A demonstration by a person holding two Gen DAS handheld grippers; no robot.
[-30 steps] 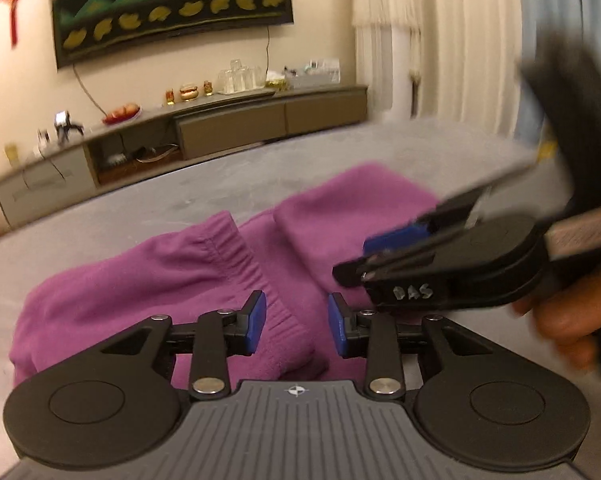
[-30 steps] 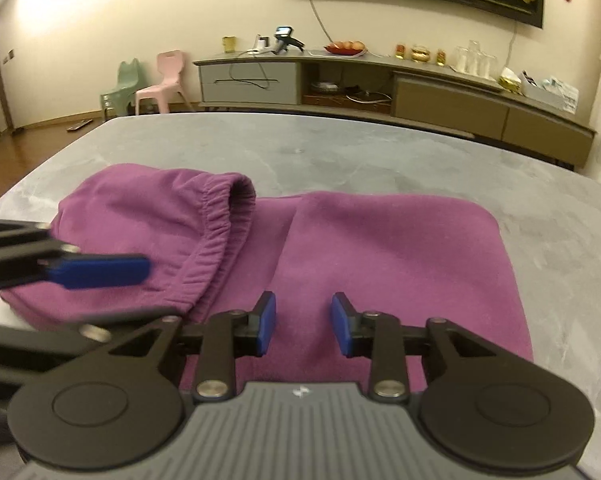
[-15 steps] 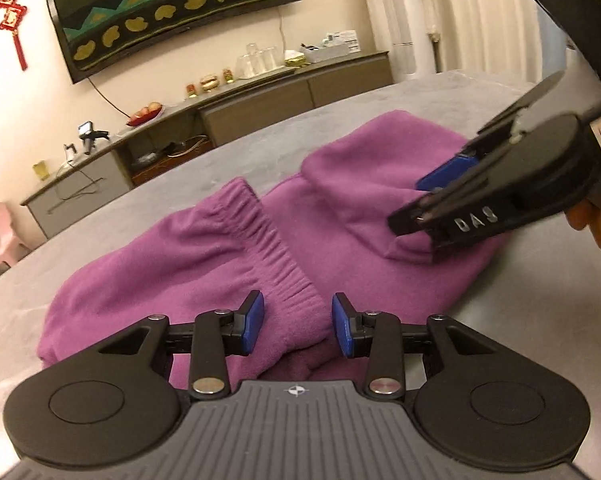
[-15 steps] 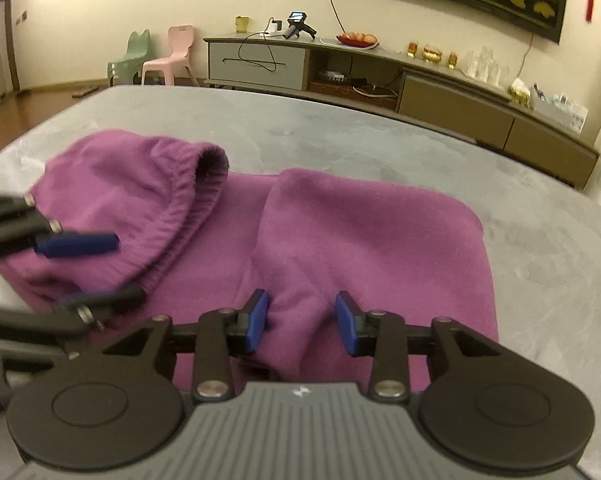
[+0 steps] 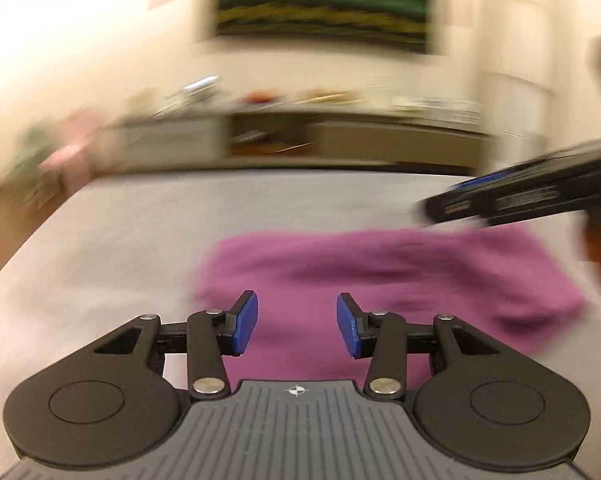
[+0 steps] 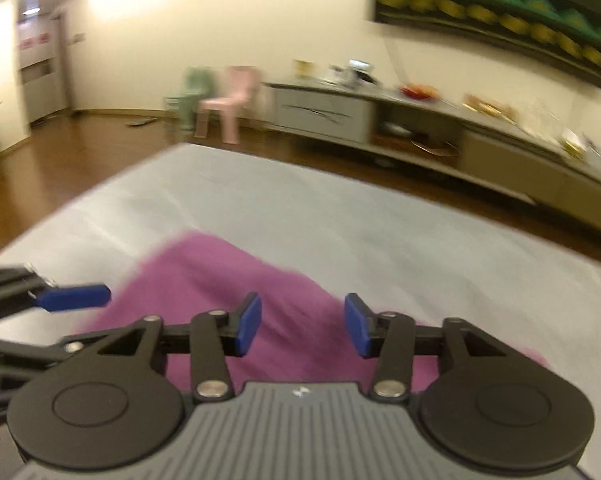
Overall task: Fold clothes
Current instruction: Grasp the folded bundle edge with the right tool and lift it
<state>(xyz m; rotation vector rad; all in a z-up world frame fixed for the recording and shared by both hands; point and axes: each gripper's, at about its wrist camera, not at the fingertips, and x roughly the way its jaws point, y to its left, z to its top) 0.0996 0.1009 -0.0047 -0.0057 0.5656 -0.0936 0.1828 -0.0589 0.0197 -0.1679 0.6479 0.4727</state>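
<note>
Purple garment (image 5: 380, 280) lay folded on table (image 5: 140, 220); judged soft, light, best pinched at an edge; left gripper (image 5: 296, 326) and right gripper (image 6: 303, 326) opening, both empty.

Wide pale grey bench (image 5: 132, 240) with faint marbled streaks, one purple garment (image 5: 380, 276) lying flat on it in a folded heap, blurred in both views, bare grey surface all round it, wooden floor (image 6: 80, 160) beyond the far edge

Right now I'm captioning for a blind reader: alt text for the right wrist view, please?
The right gripper, jaws opening and empty, hangs above a purple garment on a grey table. The left gripper shows at left.
</note>
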